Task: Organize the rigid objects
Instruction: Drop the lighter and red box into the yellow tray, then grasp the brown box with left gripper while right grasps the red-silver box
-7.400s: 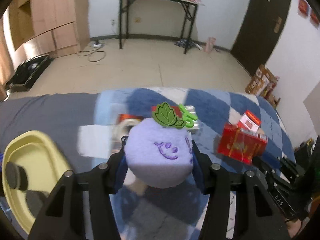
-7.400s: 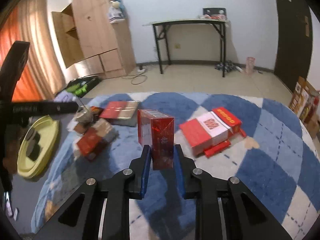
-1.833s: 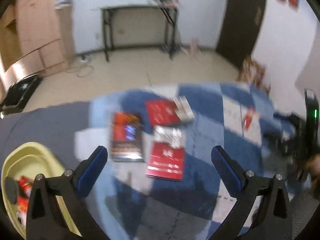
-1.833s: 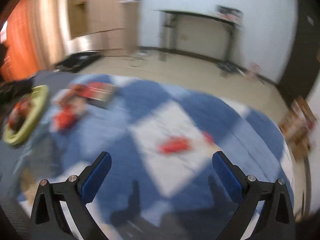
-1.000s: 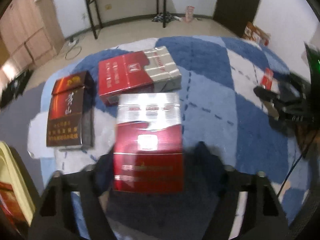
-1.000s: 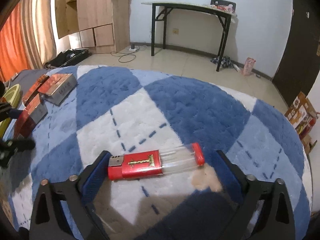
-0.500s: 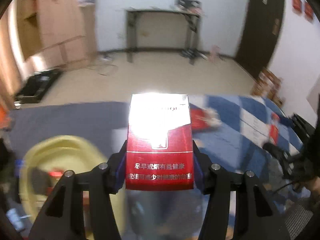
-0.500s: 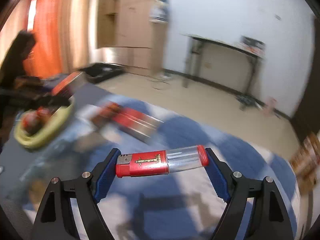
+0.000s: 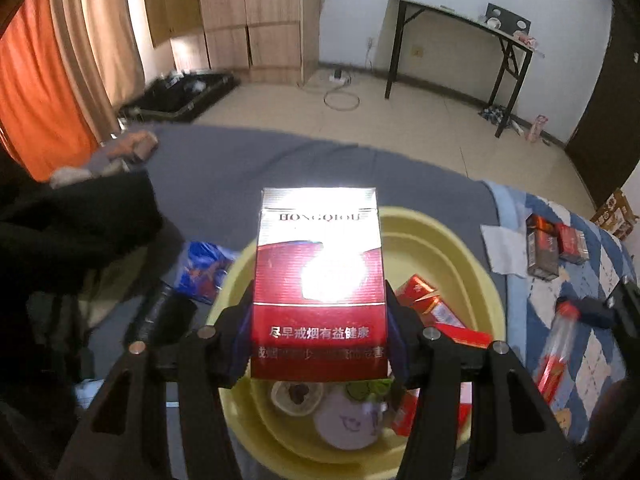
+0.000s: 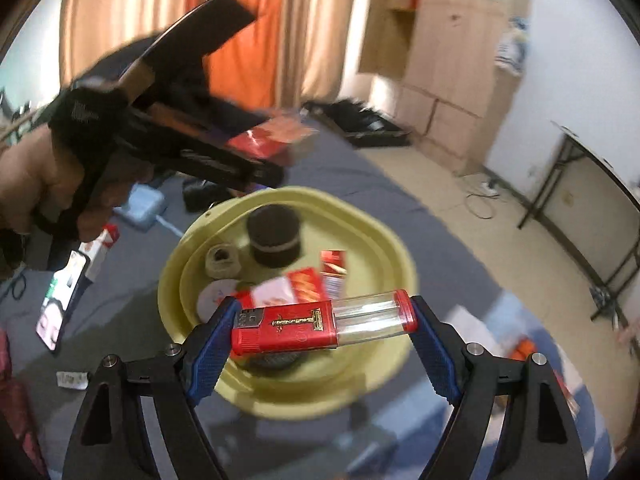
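My left gripper [image 9: 319,340] is shut on a red and silver cigarette pack [image 9: 319,280] and holds it above the yellow basin [image 9: 476,256]. The basin holds several red packs [image 9: 430,304] and a purple plush [image 9: 348,426]. My right gripper [image 10: 323,330] is shut on a red lighter with a clear end [image 10: 324,322], held crosswise above the same yellow basin [image 10: 200,240], which also holds a black cylinder [image 10: 274,236] and a twine roll [image 10: 222,262]. The left gripper [image 10: 260,160] with its pack shows in the right wrist view, upper left.
Two cigarette packs [image 9: 554,250] lie on the blue and white checked rug [image 9: 592,360] at the right. A blue packet [image 9: 202,270] lies left of the basin. A phone [image 10: 60,300] lies on the grey cover. A black table [image 9: 460,48] and a wooden wardrobe [image 9: 248,20] stand behind.
Both grippers have swung left from the rug to above the yellow basin, each carrying its object. The basin now fills the middle of both views.
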